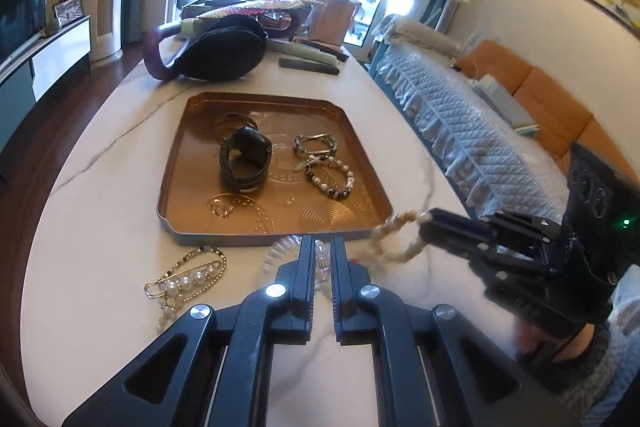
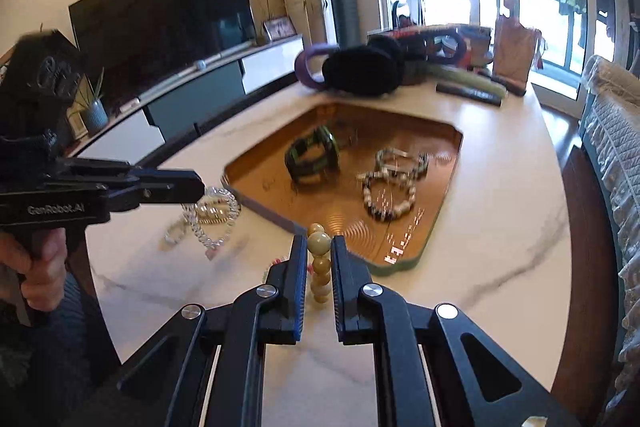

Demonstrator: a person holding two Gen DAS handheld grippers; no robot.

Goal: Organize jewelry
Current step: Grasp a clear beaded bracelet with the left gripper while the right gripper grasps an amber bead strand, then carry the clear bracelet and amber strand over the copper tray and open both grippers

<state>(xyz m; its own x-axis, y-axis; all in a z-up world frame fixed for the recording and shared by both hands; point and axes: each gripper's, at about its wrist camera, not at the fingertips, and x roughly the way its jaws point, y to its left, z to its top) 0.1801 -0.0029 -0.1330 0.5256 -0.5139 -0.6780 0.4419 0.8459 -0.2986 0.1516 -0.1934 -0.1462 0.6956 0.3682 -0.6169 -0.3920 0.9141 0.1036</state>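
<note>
Right gripper [image 2: 319,247] clamps the cream bead bracelet [image 2: 320,269] near the tray [image 1: 172,223] rim — dangling beads could snag there; left gripper [image 1: 322,247] nearly shut, holding nothing visible.

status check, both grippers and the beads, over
Right gripper shut on cream bead bracelet, near tray corner. Left gripper shut on clear bracelet. Nothing in the way.

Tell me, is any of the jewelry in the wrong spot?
Yes. A gold pearl pin lies on the white table, outside the gold tray where the other bracelets sit. The left gripper holds a clear bracelet and the right gripper a cream bead bracelet, neither in the tray yet.
</note>
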